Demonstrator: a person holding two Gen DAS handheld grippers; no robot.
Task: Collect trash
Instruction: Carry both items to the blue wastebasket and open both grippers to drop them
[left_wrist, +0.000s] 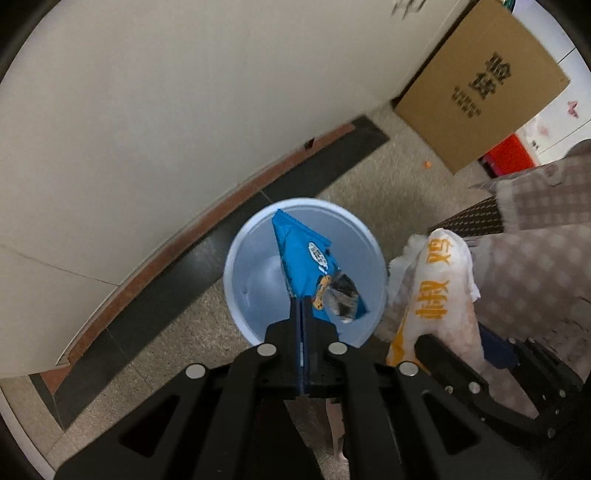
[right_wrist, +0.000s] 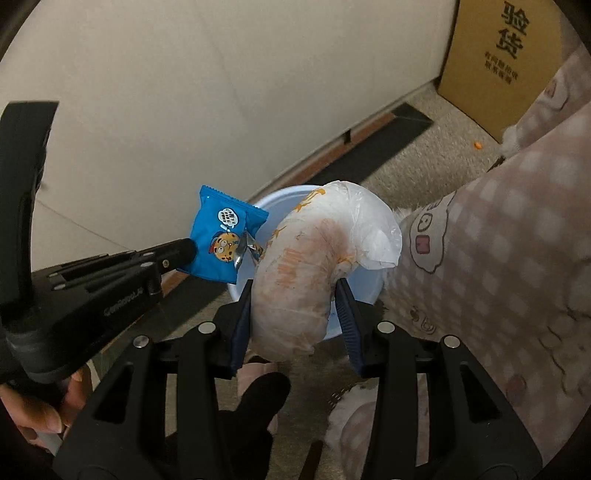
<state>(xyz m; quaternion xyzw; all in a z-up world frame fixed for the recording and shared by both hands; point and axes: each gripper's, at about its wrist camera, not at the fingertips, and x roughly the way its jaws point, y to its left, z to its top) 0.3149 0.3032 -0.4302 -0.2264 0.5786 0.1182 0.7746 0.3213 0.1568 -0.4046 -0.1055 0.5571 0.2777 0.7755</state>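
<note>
Hanging over the round pale-blue plastic bin (left_wrist: 251, 280) at centre frame, a crinkled blue snack wrapper (left_wrist: 306, 258) is pinched in the left gripper (left_wrist: 301, 310). Lower centre in the right view, the right gripper (right_wrist: 295, 314) clamps a greasy white plastic bag with orange print (right_wrist: 306, 266), above the bin's rim.

Floor (left_wrist: 388, 184): speckled grey-beige surface, with a dark strip and a reddish-brown band (left_wrist: 177, 243) running along the foot of the pale wall. A light blue bin (left_wrist: 236, 266) stands on it close to the dark strip; a brown cardboard box (left_wrist: 480, 88) with black printed characters rests on it by the wall, well apart from the bin. A small orange scrap (left_wrist: 427, 164) lies on the floor near the box, and a red object (left_wrist: 511, 153) sits just behind the box.
</note>
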